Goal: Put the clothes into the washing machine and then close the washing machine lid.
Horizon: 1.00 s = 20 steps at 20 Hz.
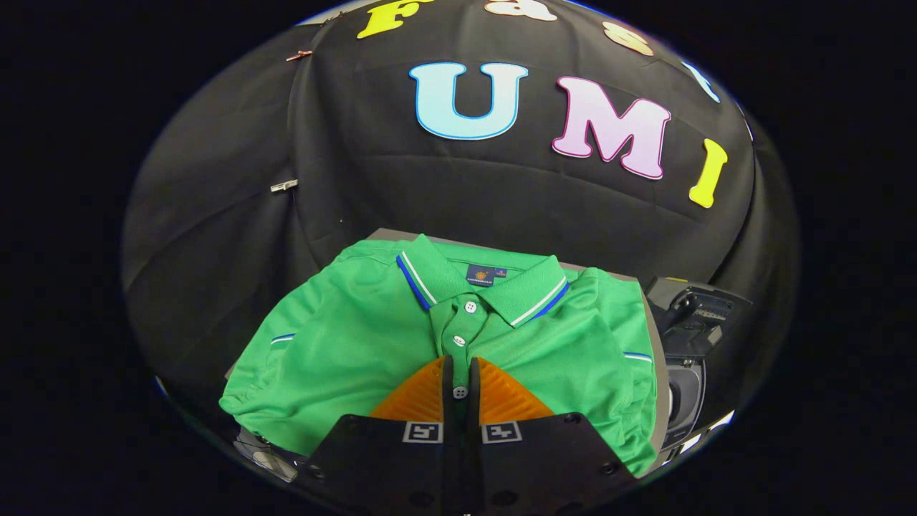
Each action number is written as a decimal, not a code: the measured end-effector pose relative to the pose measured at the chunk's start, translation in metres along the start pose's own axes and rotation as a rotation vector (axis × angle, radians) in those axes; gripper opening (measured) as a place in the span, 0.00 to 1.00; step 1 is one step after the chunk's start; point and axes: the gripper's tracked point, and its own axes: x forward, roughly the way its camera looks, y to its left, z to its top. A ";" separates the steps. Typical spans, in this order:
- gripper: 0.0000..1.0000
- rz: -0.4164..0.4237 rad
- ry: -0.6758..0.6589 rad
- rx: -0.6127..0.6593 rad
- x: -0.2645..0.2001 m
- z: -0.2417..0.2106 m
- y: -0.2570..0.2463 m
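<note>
Both fingers (430, 390) of our tool (460, 369) pinch the button placket of the green polo shirt (344, 344), which lies spread over the surface (390, 233).

Polo shirt (337, 351) lies folded flat on tabletop (387, 234), center to lower half of frame, collar toward the far edge, hem toward the tool (459, 373). Tool sits bottom center, fingers (423, 394) nearly together w/ the shirt's button placket between them, one button in the narrow gap. Dark device (691, 322) at right of frame, just beside shirt's right sleeve. Booth wall behind tabletop, across upper frame; two clips (284, 185) on it upper left.
</note>
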 end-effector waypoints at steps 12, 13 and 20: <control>0.05 0.005 -0.120 -0.008 -0.040 0.034 -0.053; 0.05 0.003 -0.118 -0.005 -0.043 0.034 -0.065; 0.05 0.011 -0.106 0.037 -0.056 0.026 -0.148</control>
